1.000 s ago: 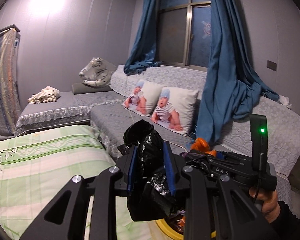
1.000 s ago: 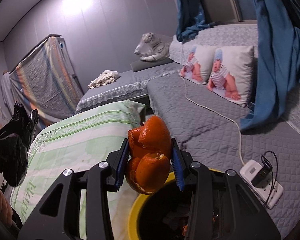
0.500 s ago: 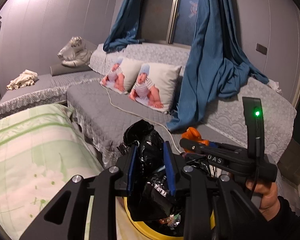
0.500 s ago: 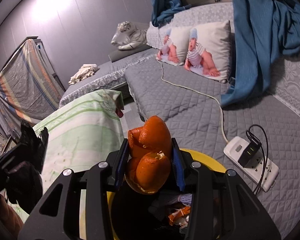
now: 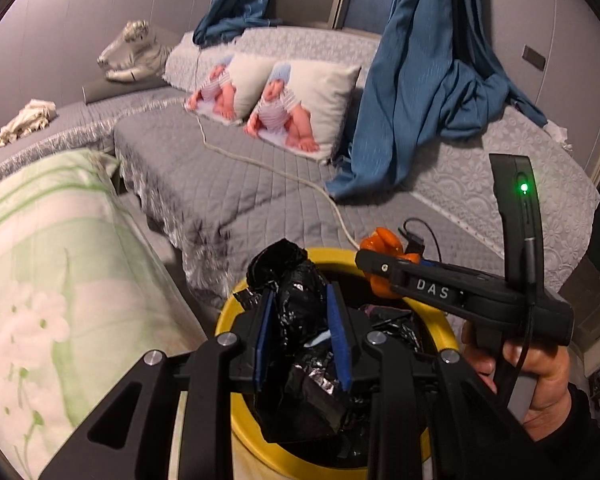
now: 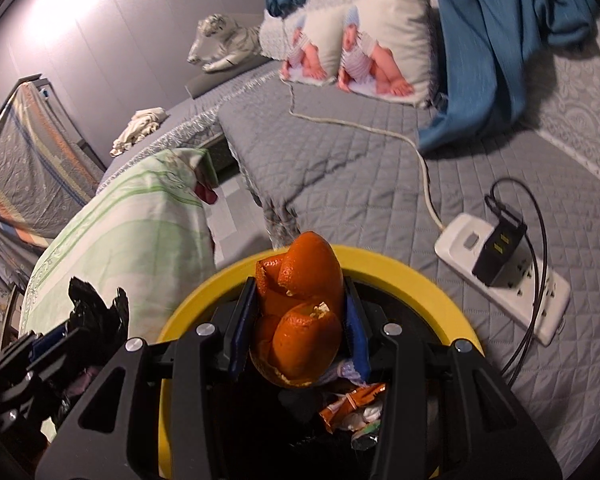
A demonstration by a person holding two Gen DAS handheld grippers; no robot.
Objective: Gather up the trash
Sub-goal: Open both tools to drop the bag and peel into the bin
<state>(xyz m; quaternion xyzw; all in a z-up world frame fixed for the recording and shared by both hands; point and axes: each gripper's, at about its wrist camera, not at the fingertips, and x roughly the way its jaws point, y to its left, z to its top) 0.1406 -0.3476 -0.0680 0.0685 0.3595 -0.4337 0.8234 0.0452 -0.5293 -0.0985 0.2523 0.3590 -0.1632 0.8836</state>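
Grey quilted bedding (image 6: 360, 168) was spread behind a round yellow trash bin (image 6: 400, 272). Nearest, a crumpled black plastic bag (image 5: 300, 328) was pinched in the left gripper (image 5: 300, 340). It looked light and soft. Curled orange peel (image 6: 300, 320) was squeezed in the right gripper (image 6: 296, 332), standing tall, over the bin. It seemed light and easily torn. Farther off, baby-print pillows (image 6: 380, 48) were seen.

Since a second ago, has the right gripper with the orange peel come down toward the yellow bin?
Yes. The right gripper and orange peel now sit lower, over the yellow bin, whose rim was barely visible before.
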